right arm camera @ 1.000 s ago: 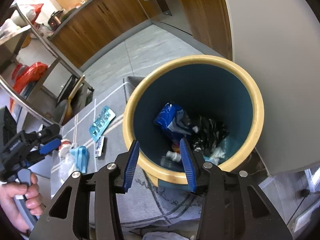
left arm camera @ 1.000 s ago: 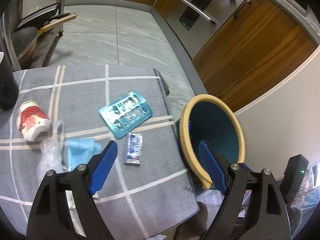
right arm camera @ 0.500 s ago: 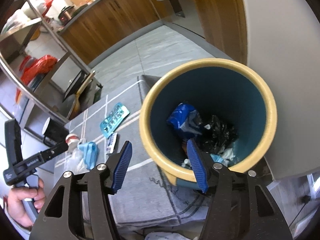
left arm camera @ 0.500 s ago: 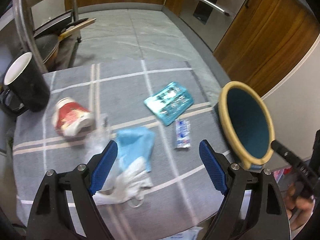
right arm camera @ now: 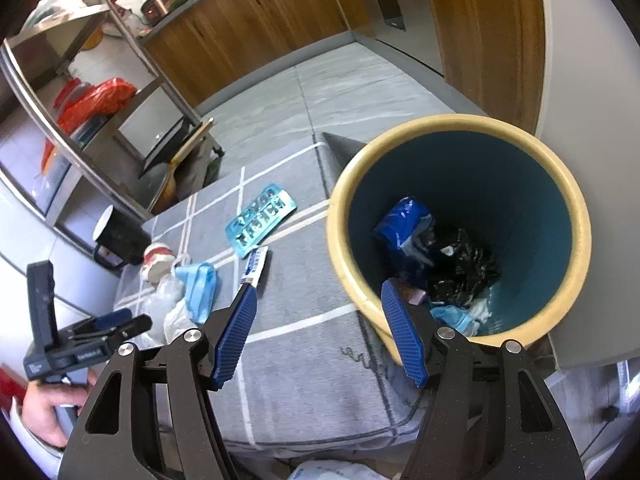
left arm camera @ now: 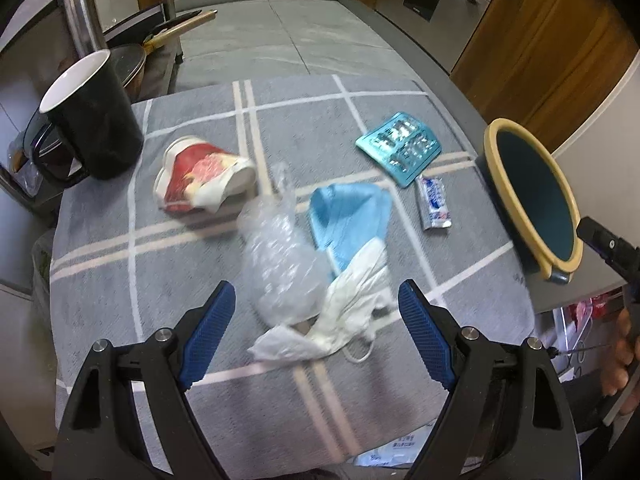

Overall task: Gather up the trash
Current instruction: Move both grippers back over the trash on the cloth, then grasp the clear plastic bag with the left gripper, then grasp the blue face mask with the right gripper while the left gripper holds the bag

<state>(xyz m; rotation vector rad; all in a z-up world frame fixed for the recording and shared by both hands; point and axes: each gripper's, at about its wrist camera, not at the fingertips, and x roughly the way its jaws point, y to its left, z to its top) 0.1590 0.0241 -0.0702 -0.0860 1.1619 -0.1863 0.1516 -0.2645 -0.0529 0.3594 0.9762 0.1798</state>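
Swung leftward since a second ago, the left claw (left arm camera: 316,334) now hangs wide and empty above a clear bag (left arm camera: 282,268) and mask (left arm camera: 352,220) on the grey checked table (left arm camera: 192,240). Right claw (right arm camera: 320,334), wide and empty, hovers by the bin (right arm camera: 460,216) at the table's edge. Grey floor tiles (left arm camera: 280,36) and wooden cabinets (right arm camera: 248,28) lie beyond.

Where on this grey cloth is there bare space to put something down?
Bare cloth lies between the silver sachet and the bin, and along the far edge beyond the blister pack. The middle is crowded: crushed cup, clear plastic bag and blue mask lie close together.
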